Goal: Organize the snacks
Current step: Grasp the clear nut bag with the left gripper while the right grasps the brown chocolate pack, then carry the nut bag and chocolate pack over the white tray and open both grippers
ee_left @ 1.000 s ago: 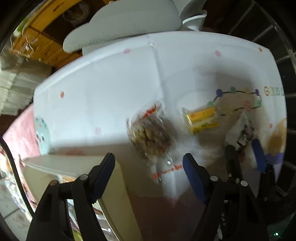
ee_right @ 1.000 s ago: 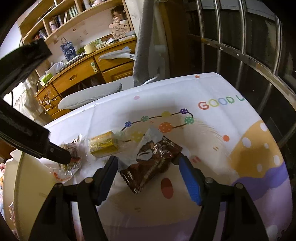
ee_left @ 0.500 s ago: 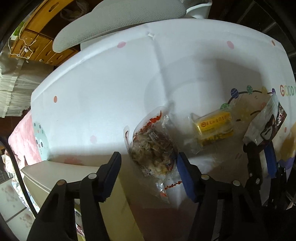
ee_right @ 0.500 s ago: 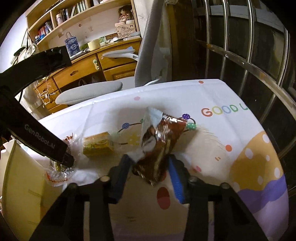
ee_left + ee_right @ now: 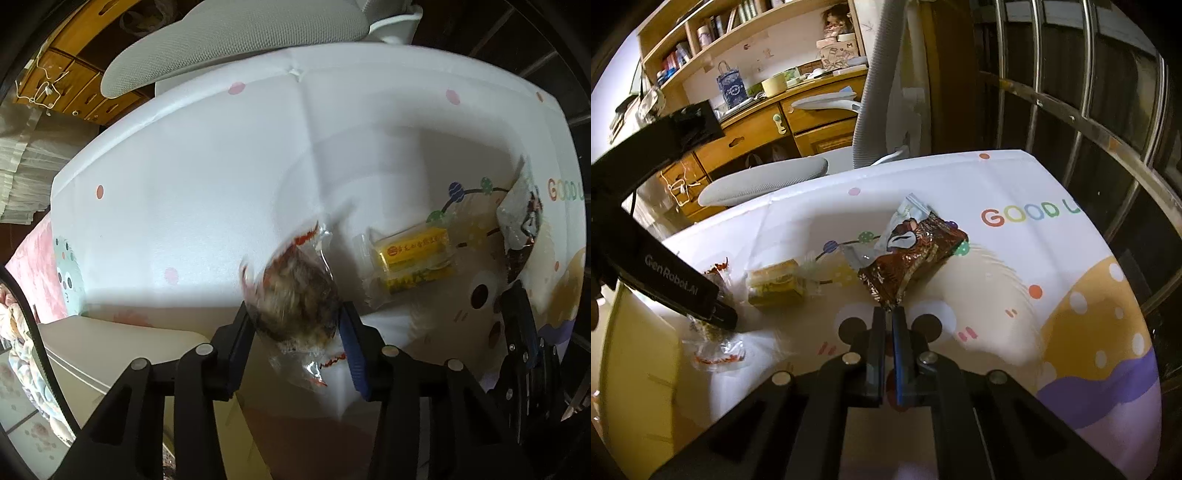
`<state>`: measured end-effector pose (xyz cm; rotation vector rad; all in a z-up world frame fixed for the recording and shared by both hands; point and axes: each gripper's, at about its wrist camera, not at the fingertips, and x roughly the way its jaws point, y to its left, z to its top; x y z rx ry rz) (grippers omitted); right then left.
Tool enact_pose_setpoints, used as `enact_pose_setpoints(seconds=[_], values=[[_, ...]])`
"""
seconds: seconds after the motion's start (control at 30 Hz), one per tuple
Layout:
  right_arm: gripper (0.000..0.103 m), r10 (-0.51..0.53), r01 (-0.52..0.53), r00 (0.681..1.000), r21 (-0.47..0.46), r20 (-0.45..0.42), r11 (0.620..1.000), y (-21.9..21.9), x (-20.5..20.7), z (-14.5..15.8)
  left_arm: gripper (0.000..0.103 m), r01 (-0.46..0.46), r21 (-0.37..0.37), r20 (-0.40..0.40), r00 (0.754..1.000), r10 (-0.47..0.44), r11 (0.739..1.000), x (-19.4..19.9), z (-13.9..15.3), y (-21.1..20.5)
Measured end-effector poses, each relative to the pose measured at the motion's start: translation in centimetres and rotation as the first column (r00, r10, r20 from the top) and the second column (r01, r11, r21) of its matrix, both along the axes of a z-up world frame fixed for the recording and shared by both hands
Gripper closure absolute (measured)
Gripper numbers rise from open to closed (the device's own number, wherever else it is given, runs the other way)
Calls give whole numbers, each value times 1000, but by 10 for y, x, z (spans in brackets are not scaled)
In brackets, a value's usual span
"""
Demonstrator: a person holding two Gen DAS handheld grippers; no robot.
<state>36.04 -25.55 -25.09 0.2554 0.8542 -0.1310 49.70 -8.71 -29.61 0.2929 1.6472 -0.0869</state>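
Right wrist view: brown snack packet (image 5: 910, 260) hangs above the tablecloth (image 5: 1015, 295), right gripper (image 5: 889, 317) jaws just closed, pinching only its bottom seal. Risk: thin crimp slips out, packet drops. Left gripper (image 5: 297, 325) jaws, just closing, squeeze the clear nut-mix bag (image 5: 295, 295) at the table edge; crushing or a slide-out seems possible. Yellow snack bar (image 5: 413, 258) lies between, its print unreadable. Legible: "GOOD L" on cloth, "GenRobot.AI" on the left gripper.

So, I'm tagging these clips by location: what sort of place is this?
Probably a home study or bedroom: a wooden desk with drawers, bookshelves above it, and a grey office chair beside the cartoon-print tablecloth.
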Motion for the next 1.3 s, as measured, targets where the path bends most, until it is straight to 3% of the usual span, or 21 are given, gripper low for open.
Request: enact_pose_setpoints(seconds=[0.1, 0.5, 0.63, 0.7, 0.93, 1.3], values=[[99, 0, 0, 1000, 30, -3, 1000, -4, -2, 6, 70, -6, -19, 14, 1000, 6, 1000, -2, 6, 3], [93, 7, -6, 999, 43, -32, 999, -7, 3, 20, 71, -37, -140, 80, 996, 49, 989, -21, 51, 23], [60, -10, 10, 1000, 81, -4, 997, -14, 6, 24, 71, -51, -183, 113, 991, 73, 982, -27, 76, 29], [53, -22, 21, 1000, 83, 8, 996, -16, 11, 26, 71, -57, -199, 129, 988, 83, 978, -30, 88, 35], [49, -53, 56, 998, 68, -38, 996, -23, 40, 19, 71, -66, -224, 165, 981, 104, 972, -42, 126, 43], [49, -34, 32, 997, -42, -66, 999, -9, 57, 1, 71, -113, -209, 180, 972, 151, 971, -57, 146, 72]])
